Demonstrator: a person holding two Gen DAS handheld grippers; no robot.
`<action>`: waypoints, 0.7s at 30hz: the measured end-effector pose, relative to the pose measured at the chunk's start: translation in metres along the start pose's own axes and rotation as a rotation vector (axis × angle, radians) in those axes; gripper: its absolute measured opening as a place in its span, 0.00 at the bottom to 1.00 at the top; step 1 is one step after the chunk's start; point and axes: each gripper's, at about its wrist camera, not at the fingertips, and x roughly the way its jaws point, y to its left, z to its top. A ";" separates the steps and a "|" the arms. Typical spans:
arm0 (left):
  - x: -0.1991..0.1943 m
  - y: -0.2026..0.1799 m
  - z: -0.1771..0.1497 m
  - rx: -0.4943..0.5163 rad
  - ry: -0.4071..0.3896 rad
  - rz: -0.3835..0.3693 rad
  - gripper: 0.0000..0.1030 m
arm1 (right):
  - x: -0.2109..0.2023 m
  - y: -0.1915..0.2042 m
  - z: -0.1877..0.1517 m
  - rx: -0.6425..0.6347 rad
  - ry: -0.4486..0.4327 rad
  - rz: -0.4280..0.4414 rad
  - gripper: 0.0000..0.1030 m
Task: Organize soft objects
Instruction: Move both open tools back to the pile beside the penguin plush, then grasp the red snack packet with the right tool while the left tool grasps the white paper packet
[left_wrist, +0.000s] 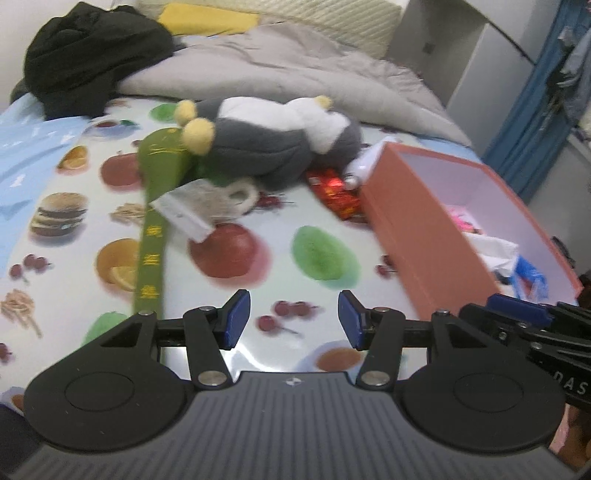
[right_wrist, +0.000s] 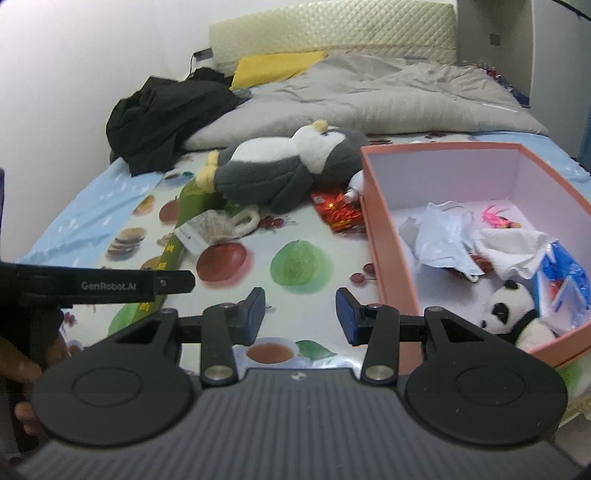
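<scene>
Several soft things lie loose on the bed: far left a black garment (right_wrist: 166, 114), then a green sash (left_wrist: 151, 236), a beige pouch (right_wrist: 218, 225) and a penguin plush (right_wrist: 284, 166). Both the left gripper (left_wrist: 294, 319) and right gripper (right_wrist: 300, 314) hover near, jaws wide apart, empty. Right, the pink box (right_wrist: 380, 236) holds a panda (right_wrist: 513, 314). Judged next: reach far, grasp the penguin, box it.
</scene>
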 end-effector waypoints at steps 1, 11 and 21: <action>0.003 0.004 0.001 -0.001 0.001 0.013 0.59 | 0.006 0.003 0.001 -0.007 0.008 0.003 0.44; 0.049 0.038 0.020 0.034 0.048 0.090 0.65 | 0.065 0.021 0.020 -0.068 0.049 0.017 0.44; 0.103 0.062 0.050 0.133 0.070 0.175 0.68 | 0.133 0.027 0.043 -0.122 0.083 -0.014 0.44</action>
